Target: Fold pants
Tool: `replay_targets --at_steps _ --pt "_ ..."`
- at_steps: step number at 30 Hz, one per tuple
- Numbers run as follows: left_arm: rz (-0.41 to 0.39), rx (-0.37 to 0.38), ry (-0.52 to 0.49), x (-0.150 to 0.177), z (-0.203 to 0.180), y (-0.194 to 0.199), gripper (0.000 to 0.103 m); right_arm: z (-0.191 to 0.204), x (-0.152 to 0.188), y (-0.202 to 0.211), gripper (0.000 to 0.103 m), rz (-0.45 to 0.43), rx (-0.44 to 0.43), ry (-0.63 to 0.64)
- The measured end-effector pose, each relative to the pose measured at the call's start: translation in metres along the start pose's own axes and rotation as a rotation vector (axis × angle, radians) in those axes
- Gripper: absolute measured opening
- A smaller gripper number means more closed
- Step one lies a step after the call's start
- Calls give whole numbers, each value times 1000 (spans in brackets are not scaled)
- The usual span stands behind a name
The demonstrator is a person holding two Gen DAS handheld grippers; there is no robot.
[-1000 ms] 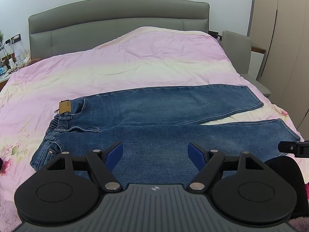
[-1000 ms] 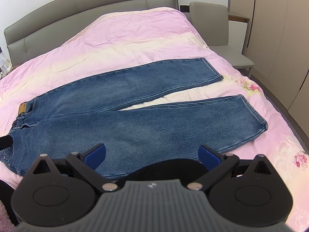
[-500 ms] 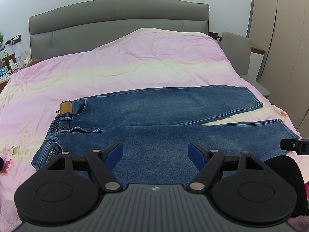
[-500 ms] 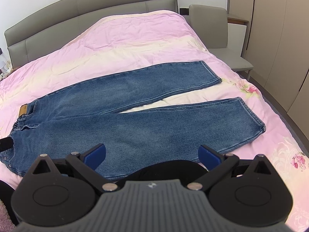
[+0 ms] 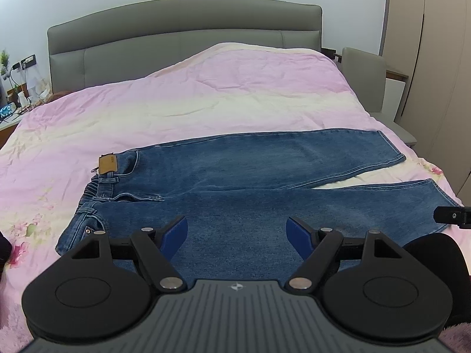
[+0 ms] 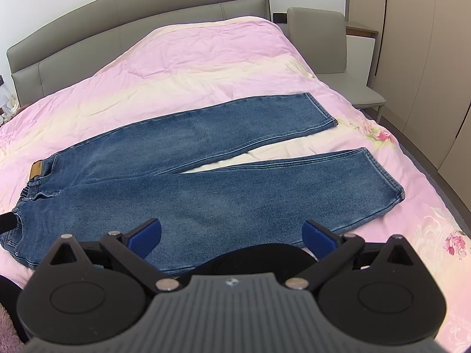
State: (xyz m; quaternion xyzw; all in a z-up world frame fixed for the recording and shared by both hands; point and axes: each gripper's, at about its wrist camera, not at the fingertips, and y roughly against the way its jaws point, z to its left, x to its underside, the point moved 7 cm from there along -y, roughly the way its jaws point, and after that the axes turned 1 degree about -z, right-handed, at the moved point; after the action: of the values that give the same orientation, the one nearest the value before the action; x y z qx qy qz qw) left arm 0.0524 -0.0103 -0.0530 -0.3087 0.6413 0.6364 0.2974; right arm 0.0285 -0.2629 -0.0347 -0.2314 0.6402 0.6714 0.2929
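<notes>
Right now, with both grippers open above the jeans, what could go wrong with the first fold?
1. The jeans lie with legs splayed in a V, so folding one leg over the other may leave the hems misaligned.
2. The pink duvet is soft and wrinkled; the left gripper or right gripper might pinch bedding along with denim.
3. The near leg's hem lies close to the bed's edge, so a careless drag might pull it off.

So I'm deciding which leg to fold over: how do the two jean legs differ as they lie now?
The far leg lies nearer the headboard; the near leg lies by both open hand-held grippers. The far leg's hem sits further in from the bed's right edge, while the near leg's hem almost reaches it. Both lie flat, same blue denim, splayed apart at the hems.
</notes>
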Motion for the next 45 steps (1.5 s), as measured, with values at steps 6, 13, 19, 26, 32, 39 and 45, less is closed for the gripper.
replay_targets --at_steps 6,13,19,26,32,39,45 --pt "12 16 -48 -1 10 -2 89 -2 -3 -2 98 -11 3 7" --pt "52 22 -179 -6 41 -13 85 -32 -17 -24 98 -12 2 29" --pt "177 130 -402 11 58 -35 84 -73 -26 -53 81 51 -3 74" --pt "411 150 -666 52 84 -79 82 -124 -33 -82 76 81 37 117" --pt "612 140 -860 87 95 -118 82 -145 -24 -108 76 128 37 205" --pt "712 101 -970 119 92 -147 82 -158 -6 -134 66 210 -59 364" --pt "744 28 -1003 136 98 -159 89 -177 16 -141 66 303 -83 631"
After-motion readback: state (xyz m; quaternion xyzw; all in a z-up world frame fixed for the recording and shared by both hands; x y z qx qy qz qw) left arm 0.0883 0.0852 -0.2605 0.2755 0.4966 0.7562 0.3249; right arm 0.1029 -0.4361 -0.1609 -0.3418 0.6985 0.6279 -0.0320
